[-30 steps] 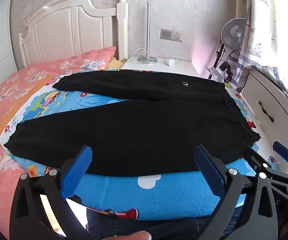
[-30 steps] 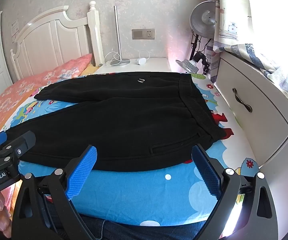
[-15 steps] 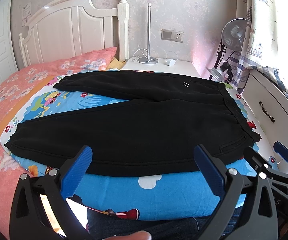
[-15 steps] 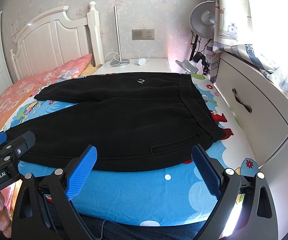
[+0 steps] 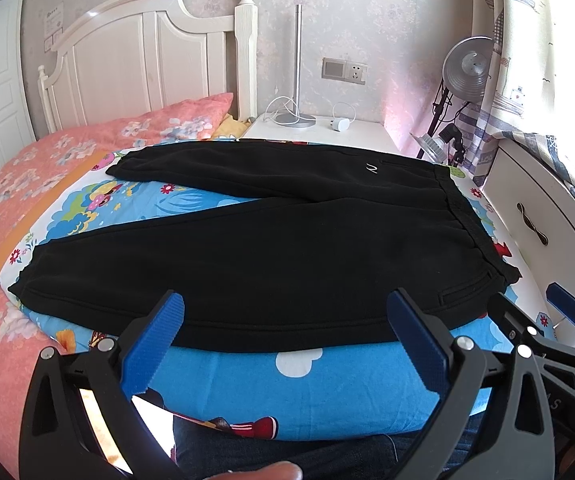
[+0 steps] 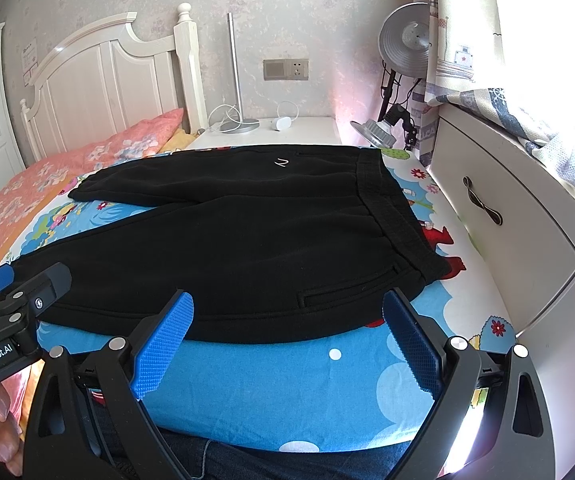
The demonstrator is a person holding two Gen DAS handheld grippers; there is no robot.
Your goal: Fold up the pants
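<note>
Black pants (image 5: 271, 248) lie spread flat on a blue cartoon-print sheet (image 5: 319, 392), waistband to the right, both legs reaching left in a V. A small white logo sits near the waistband (image 6: 391, 208). My left gripper (image 5: 285, 320) hangs open just before the near hem edge of the closer leg, blue pads wide apart, holding nothing. My right gripper (image 6: 287, 320) is open too, in front of the pants (image 6: 247, 240) near the hip pocket. Each gripper shows at the edge of the other's view.
A white drawer cabinet (image 6: 507, 232) runs along the right side of the bed. White headboard (image 5: 143, 64) and pink floral bedding (image 5: 19, 184) lie to the left. A nightstand (image 5: 319, 132) with a lamp base and cables stands behind, a fan (image 5: 467, 68) beside it.
</note>
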